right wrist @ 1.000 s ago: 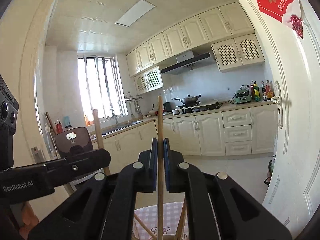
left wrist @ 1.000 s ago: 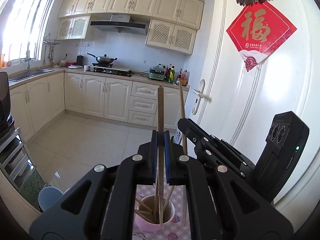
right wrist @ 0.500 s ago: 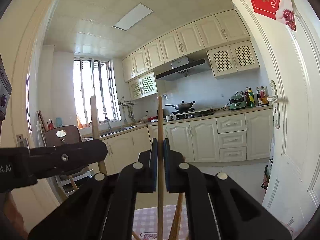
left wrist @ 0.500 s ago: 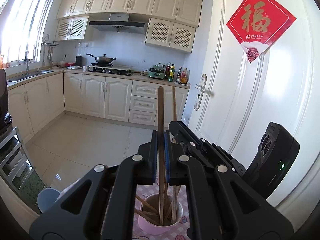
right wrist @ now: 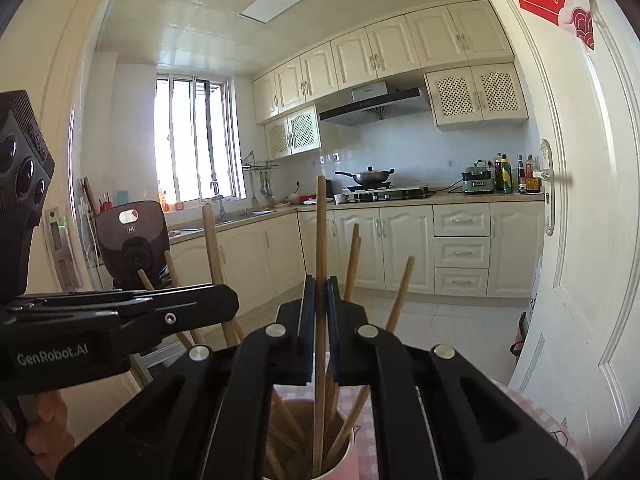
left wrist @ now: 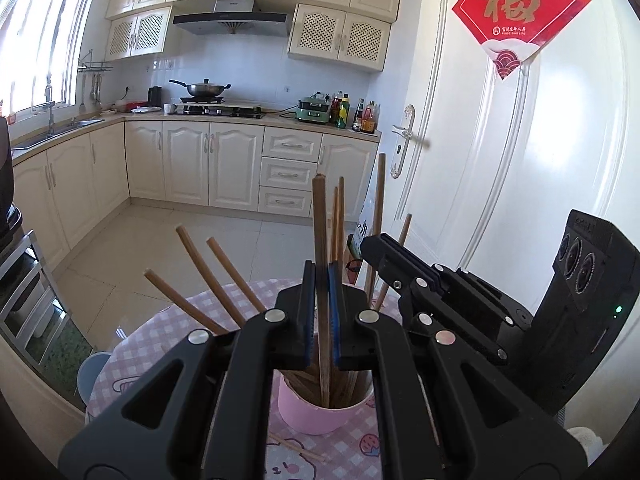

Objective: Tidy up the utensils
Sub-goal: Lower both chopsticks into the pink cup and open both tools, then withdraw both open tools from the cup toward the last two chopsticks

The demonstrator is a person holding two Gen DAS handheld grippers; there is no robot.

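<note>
Right now both hand-held grippers are clamped, each on one upright wooden chopstick. The left hand-held gripper [left wrist: 321, 308] pinches its chopstick [left wrist: 320, 240] with the lower end down inside the pink cup [left wrist: 320, 414], which stands on the table [left wrist: 132, 352] with its pink checked cloth, near the table's far edge. The right hand-held gripper [right wrist: 318, 322] grips its chopstick [right wrist: 320, 232] just beside it, tip also in the cup. More chopsticks [left wrist: 192, 268] lean out of the cup, and one loose chopstick [left wrist: 296, 448] lies flat on the cloth.
</note>
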